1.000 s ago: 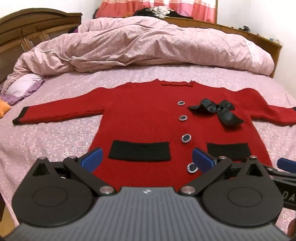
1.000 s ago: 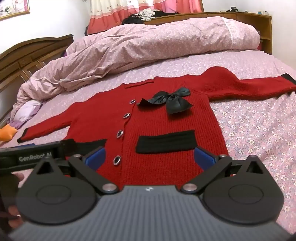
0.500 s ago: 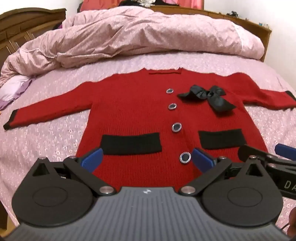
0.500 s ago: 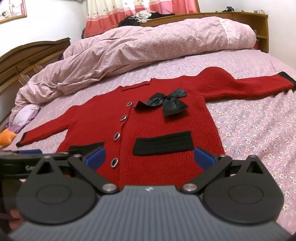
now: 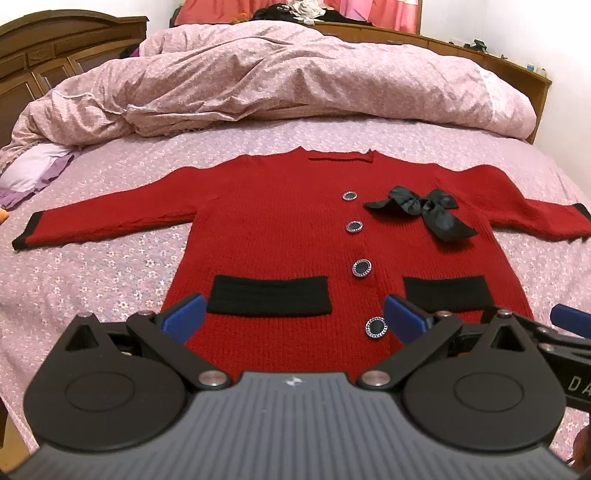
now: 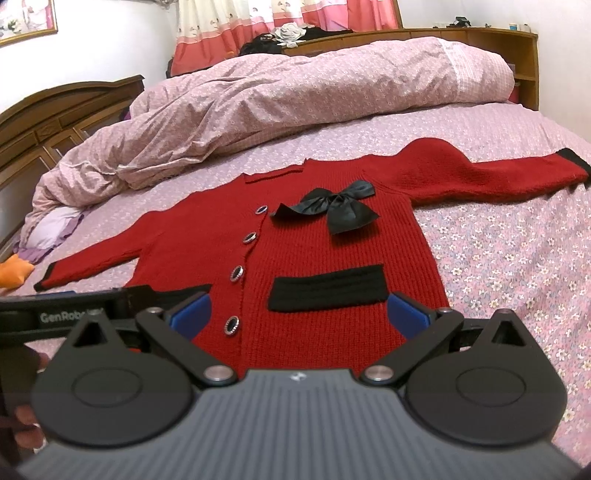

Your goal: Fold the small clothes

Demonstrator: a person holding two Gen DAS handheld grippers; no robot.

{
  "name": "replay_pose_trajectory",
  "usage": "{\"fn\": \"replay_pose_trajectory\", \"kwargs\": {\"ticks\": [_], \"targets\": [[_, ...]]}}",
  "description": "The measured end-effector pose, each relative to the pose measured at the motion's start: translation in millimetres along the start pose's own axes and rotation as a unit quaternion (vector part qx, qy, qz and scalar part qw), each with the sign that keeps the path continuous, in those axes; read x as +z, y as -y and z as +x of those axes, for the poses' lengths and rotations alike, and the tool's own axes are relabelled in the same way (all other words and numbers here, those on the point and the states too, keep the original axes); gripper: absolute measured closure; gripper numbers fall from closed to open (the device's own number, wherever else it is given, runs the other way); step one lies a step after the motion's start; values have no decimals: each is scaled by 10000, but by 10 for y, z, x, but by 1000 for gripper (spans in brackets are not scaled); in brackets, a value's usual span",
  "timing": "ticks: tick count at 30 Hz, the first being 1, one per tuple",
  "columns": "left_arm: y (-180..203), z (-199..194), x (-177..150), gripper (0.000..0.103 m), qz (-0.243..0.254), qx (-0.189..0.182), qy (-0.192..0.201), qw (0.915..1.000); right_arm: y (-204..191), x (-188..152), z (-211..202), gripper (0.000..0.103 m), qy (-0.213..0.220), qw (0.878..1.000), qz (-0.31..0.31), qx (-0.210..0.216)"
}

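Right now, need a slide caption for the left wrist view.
Open left claw above the hem of a flat red cardigan on the bed.

Lighting: even, soft indoor illumination, moderately bright; source direction could not be told. Shadows: faint, only thin ones under the red cardigan point(image 5: 280, 229). Glare: small glints on its buttons point(image 5: 361, 267). Distortion: strong fisheye curvature, bed point(image 6: 517, 236) bowed at edges. Focus: centre sharp; a hand point(image 6: 26, 421) at the right-wrist frame edge was blurred, dark.

White walls point(image 6: 110, 44), wooden headboard point(image 5: 55, 48), pink curtains point(image 6: 288, 14), floral bedsheet point(image 6: 517, 258).
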State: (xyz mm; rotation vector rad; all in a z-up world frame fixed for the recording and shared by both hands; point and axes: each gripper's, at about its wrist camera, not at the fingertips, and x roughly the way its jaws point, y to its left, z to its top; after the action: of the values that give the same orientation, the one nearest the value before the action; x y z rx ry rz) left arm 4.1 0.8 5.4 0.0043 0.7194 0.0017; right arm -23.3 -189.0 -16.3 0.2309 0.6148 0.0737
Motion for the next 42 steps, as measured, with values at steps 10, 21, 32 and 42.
{"fn": "replay_pose_trajectory", "kwargs": {"ticks": [10,21,32,42], "targets": [[-12,-13,16,0,2,77,23,10000,-2,3,-5,0,6,10000,-17,6],[-17,-16,25,0,12,155,21,9999,-8,8,14,0,-48,10000,-49,-17],[-37,2,22,0,2,168,-15,9999,-19,-5,26,0,-99,9999,-62,-44],[-33,32,5,0,5,199,-76,9998,-2,-10,41,0,-141,9999,-40,-61]]}}
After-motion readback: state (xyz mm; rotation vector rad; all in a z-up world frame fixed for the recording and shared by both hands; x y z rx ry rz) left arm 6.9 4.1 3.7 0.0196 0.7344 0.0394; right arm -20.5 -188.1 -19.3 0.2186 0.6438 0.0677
